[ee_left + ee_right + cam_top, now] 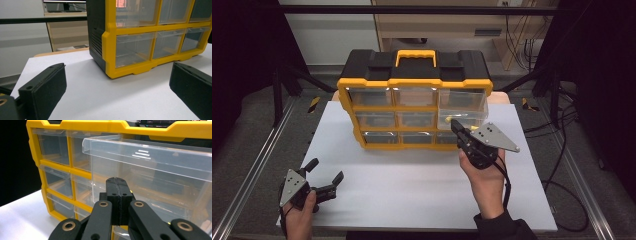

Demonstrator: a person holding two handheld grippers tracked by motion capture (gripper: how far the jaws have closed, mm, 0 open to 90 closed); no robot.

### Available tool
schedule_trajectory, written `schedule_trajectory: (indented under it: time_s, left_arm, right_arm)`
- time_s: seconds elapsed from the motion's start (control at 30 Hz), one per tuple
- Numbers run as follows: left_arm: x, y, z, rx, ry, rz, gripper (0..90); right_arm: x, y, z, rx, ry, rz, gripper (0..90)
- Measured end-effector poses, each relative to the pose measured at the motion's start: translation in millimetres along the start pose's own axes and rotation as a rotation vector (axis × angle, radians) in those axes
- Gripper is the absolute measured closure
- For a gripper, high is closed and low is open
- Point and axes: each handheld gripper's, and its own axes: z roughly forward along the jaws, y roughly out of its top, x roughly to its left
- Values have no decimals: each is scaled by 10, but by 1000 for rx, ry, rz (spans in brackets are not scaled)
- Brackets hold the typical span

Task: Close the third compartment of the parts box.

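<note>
Right gripper (117, 195), jaws together, partly hides pulled-out clear drawer (155, 170).

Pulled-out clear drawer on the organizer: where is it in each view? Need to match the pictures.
High view: pulled-out clear drawer, right column, sticking out toward the right gripper.
Left gripper view: cannot tell it apart; the right column is cut off at the picture's right edge.
Right gripper view: upper centre to right, just beyond the shut gripper tips.
Shared landmark: the organizer's yellow frame.
</note>
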Motion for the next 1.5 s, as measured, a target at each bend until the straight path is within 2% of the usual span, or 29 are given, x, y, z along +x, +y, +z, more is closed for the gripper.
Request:
schedule_trajectory:
  time_s: [0.3,0.5,0.83,1.1,1.2,1.27,1.5]
  left_arm:
    - [-1,0,-1,1,-1,2,6]
    - [-2,-1,3,3,-3,4,6]
    - [-9,-2,9,7,-5,7,6]
    - [-3,-3,8,7,-7,6,6]
    - [-3,-3,8,8,-7,7,6]
    - [-6,-3,10,9,-6,10,6]
    - [-18,-2,14,14,-8,21,6]
  right_arm:
    - [-13,12,12,3,5,-7,900]
    - [-85,7,8,11,-20,-1,900]
    - [-149,42,74,35,-31,7,900]
    - [-187,78,149,49,-46,-7,900]
    - [-193,86,166,54,-47,-5,900]
    - [-199,95,174,62,-36,13,900]
    - [-202,126,205,78,-49,-12,900]
